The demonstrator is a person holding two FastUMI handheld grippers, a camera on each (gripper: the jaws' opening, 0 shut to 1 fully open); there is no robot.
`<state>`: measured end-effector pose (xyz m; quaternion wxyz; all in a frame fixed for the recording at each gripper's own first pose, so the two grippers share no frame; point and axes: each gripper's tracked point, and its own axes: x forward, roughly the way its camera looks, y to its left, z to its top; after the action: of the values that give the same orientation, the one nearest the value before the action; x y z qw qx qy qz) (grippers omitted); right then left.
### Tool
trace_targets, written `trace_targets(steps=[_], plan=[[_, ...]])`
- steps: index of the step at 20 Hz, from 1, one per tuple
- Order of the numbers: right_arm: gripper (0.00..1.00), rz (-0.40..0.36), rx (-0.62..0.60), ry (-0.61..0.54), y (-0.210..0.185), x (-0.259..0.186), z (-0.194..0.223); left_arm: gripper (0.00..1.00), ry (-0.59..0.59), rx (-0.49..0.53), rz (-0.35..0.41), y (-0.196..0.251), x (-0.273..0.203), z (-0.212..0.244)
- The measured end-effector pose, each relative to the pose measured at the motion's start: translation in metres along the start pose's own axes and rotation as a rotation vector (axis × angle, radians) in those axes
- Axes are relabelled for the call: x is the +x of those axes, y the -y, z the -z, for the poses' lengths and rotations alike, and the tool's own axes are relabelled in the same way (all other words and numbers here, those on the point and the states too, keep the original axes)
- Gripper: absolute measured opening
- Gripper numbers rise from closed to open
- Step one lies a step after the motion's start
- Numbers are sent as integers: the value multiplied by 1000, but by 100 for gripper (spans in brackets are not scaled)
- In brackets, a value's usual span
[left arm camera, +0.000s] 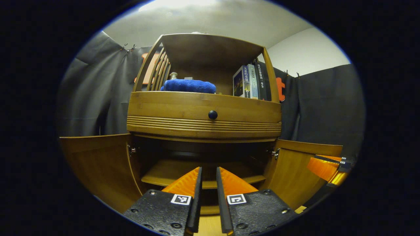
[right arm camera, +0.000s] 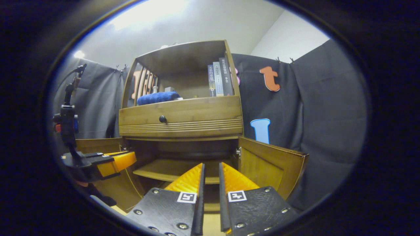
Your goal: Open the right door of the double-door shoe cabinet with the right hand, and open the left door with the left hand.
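Observation:
The wooden shoe cabinet (left arm camera: 203, 111) stands straight ahead with both lower doors swung wide. Its left door (left arm camera: 98, 164) hangs out to the left and its right door (left arm camera: 295, 170) out to the right, baring an inner shelf (left arm camera: 164, 173). In the left gripper view, my left gripper (left arm camera: 209, 167) points at the open bay, jaws nearly together and holding nothing. My right gripper (right arm camera: 211, 164) does the same in the right gripper view, between the left door (right arm camera: 95, 144) and the right door (right arm camera: 269, 167). Neither gripper touches a door.
Above the doors is a drawer with a dark knob (left arm camera: 212, 114). The open top shelf holds a folded blue towel (left arm camera: 188, 86) and upright books (left arm camera: 249, 82). The other gripper (left arm camera: 331, 164) shows by the right door, and the left one (right arm camera: 115, 160) beside the left door.

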<state>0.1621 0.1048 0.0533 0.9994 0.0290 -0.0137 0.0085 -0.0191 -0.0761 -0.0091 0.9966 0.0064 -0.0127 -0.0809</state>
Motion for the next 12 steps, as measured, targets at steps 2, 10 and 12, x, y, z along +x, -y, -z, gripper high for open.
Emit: trace_targets(steps=[2,10,12], plan=[[21,-1,2,-3,-2,1,1,37,11,4,8,1,-1,-2],[98,-25,10,4,-15,-3,0,96,34,-23,16,-1,1,-4],[100,-11,4,8,-14,-5,-1,92,37,-25,18,-3,0,-4]])
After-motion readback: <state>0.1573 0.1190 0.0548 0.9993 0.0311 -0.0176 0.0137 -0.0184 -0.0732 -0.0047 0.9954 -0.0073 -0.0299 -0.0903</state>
